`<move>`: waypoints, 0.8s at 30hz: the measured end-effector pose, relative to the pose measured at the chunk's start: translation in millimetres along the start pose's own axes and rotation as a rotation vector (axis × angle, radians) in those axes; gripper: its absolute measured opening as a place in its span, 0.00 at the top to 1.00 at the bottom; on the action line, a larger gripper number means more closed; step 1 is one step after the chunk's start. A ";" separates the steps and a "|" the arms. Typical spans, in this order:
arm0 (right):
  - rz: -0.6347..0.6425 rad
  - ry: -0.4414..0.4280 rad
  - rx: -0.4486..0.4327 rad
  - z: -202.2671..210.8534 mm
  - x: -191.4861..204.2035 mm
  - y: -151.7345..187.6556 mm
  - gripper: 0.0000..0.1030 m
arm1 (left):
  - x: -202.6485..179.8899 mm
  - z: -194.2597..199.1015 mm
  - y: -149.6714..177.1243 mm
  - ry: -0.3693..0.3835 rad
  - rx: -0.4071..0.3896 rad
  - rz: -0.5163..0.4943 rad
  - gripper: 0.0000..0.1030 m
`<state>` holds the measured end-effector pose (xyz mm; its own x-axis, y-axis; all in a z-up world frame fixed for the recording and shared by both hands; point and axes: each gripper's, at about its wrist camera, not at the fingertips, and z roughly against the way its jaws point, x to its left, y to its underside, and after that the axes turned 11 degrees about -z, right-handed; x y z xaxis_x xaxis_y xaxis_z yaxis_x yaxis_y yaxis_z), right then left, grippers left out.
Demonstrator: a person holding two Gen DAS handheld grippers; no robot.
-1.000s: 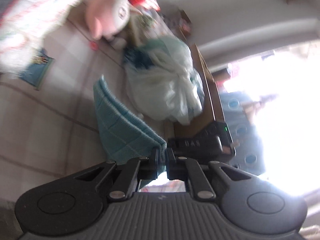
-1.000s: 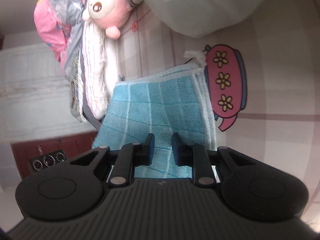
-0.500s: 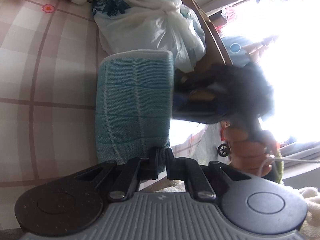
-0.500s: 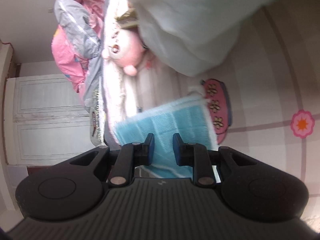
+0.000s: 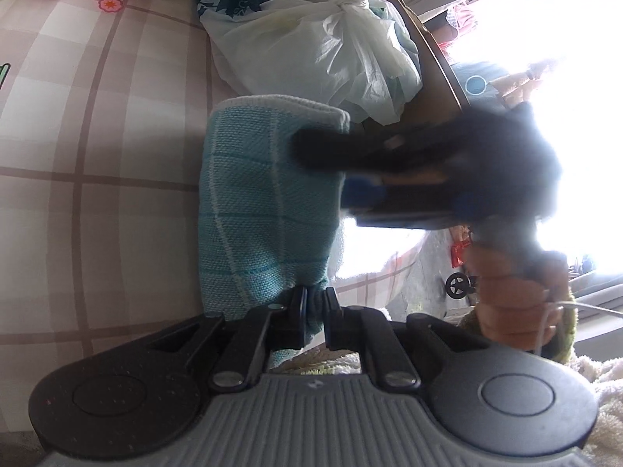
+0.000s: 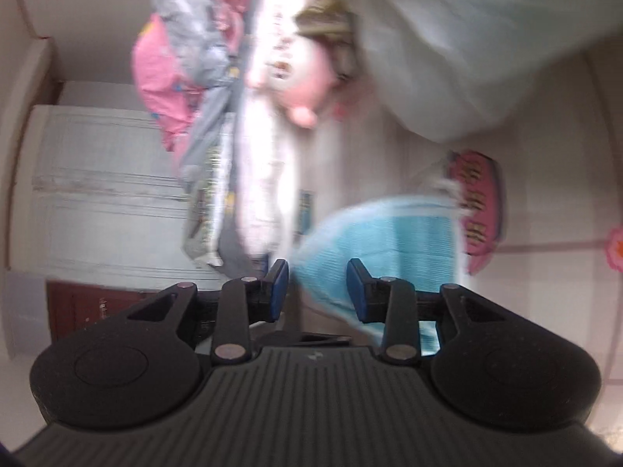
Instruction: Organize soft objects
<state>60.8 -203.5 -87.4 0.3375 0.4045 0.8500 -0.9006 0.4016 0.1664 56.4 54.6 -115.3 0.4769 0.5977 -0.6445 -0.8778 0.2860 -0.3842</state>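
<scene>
Your towel [image 5: 264, 210] is teal terry with thin white grid lines and a pale hemmed edge, folded into a thick strip. In the left wrist view its long axis runs up and away from your left gripper [image 5: 313, 311], which is clamped on its near corner, over the checked bedsheet [image 5: 97, 179] just below the knotted plastic bag [image 5: 323, 35]. Your right gripper [image 6: 317, 290] has just been opening; its blue pads no longer press the towel's edge, which sits between them.
</scene>
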 end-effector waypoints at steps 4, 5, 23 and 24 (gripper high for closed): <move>-0.024 0.116 -0.042 -7.5 -22.3 2.2 0.70 | -3.0 5.4 2.0 -0.025 -0.005 0.000 0.79; -0.029 0.111 -0.043 -7.0 -25.7 4.2 0.70 | -4.1 9.2 2.5 -0.032 -0.013 -0.002 0.77; 0.085 0.190 -0.174 18.1 -20.3 17.5 0.55 | -2.0 26.2 -9.3 -0.318 -0.055 -0.070 0.52; 0.092 0.200 -0.184 21.2 -21.0 18.4 0.53 | -1.7 25.3 -10.8 -0.318 -0.053 -0.069 0.52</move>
<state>31.4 -222.0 -91.6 0.3205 0.5926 0.7390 -0.8711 0.4908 -0.0158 63.9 69.5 -93.3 0.4901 0.7847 -0.3797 -0.8362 0.3001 -0.4591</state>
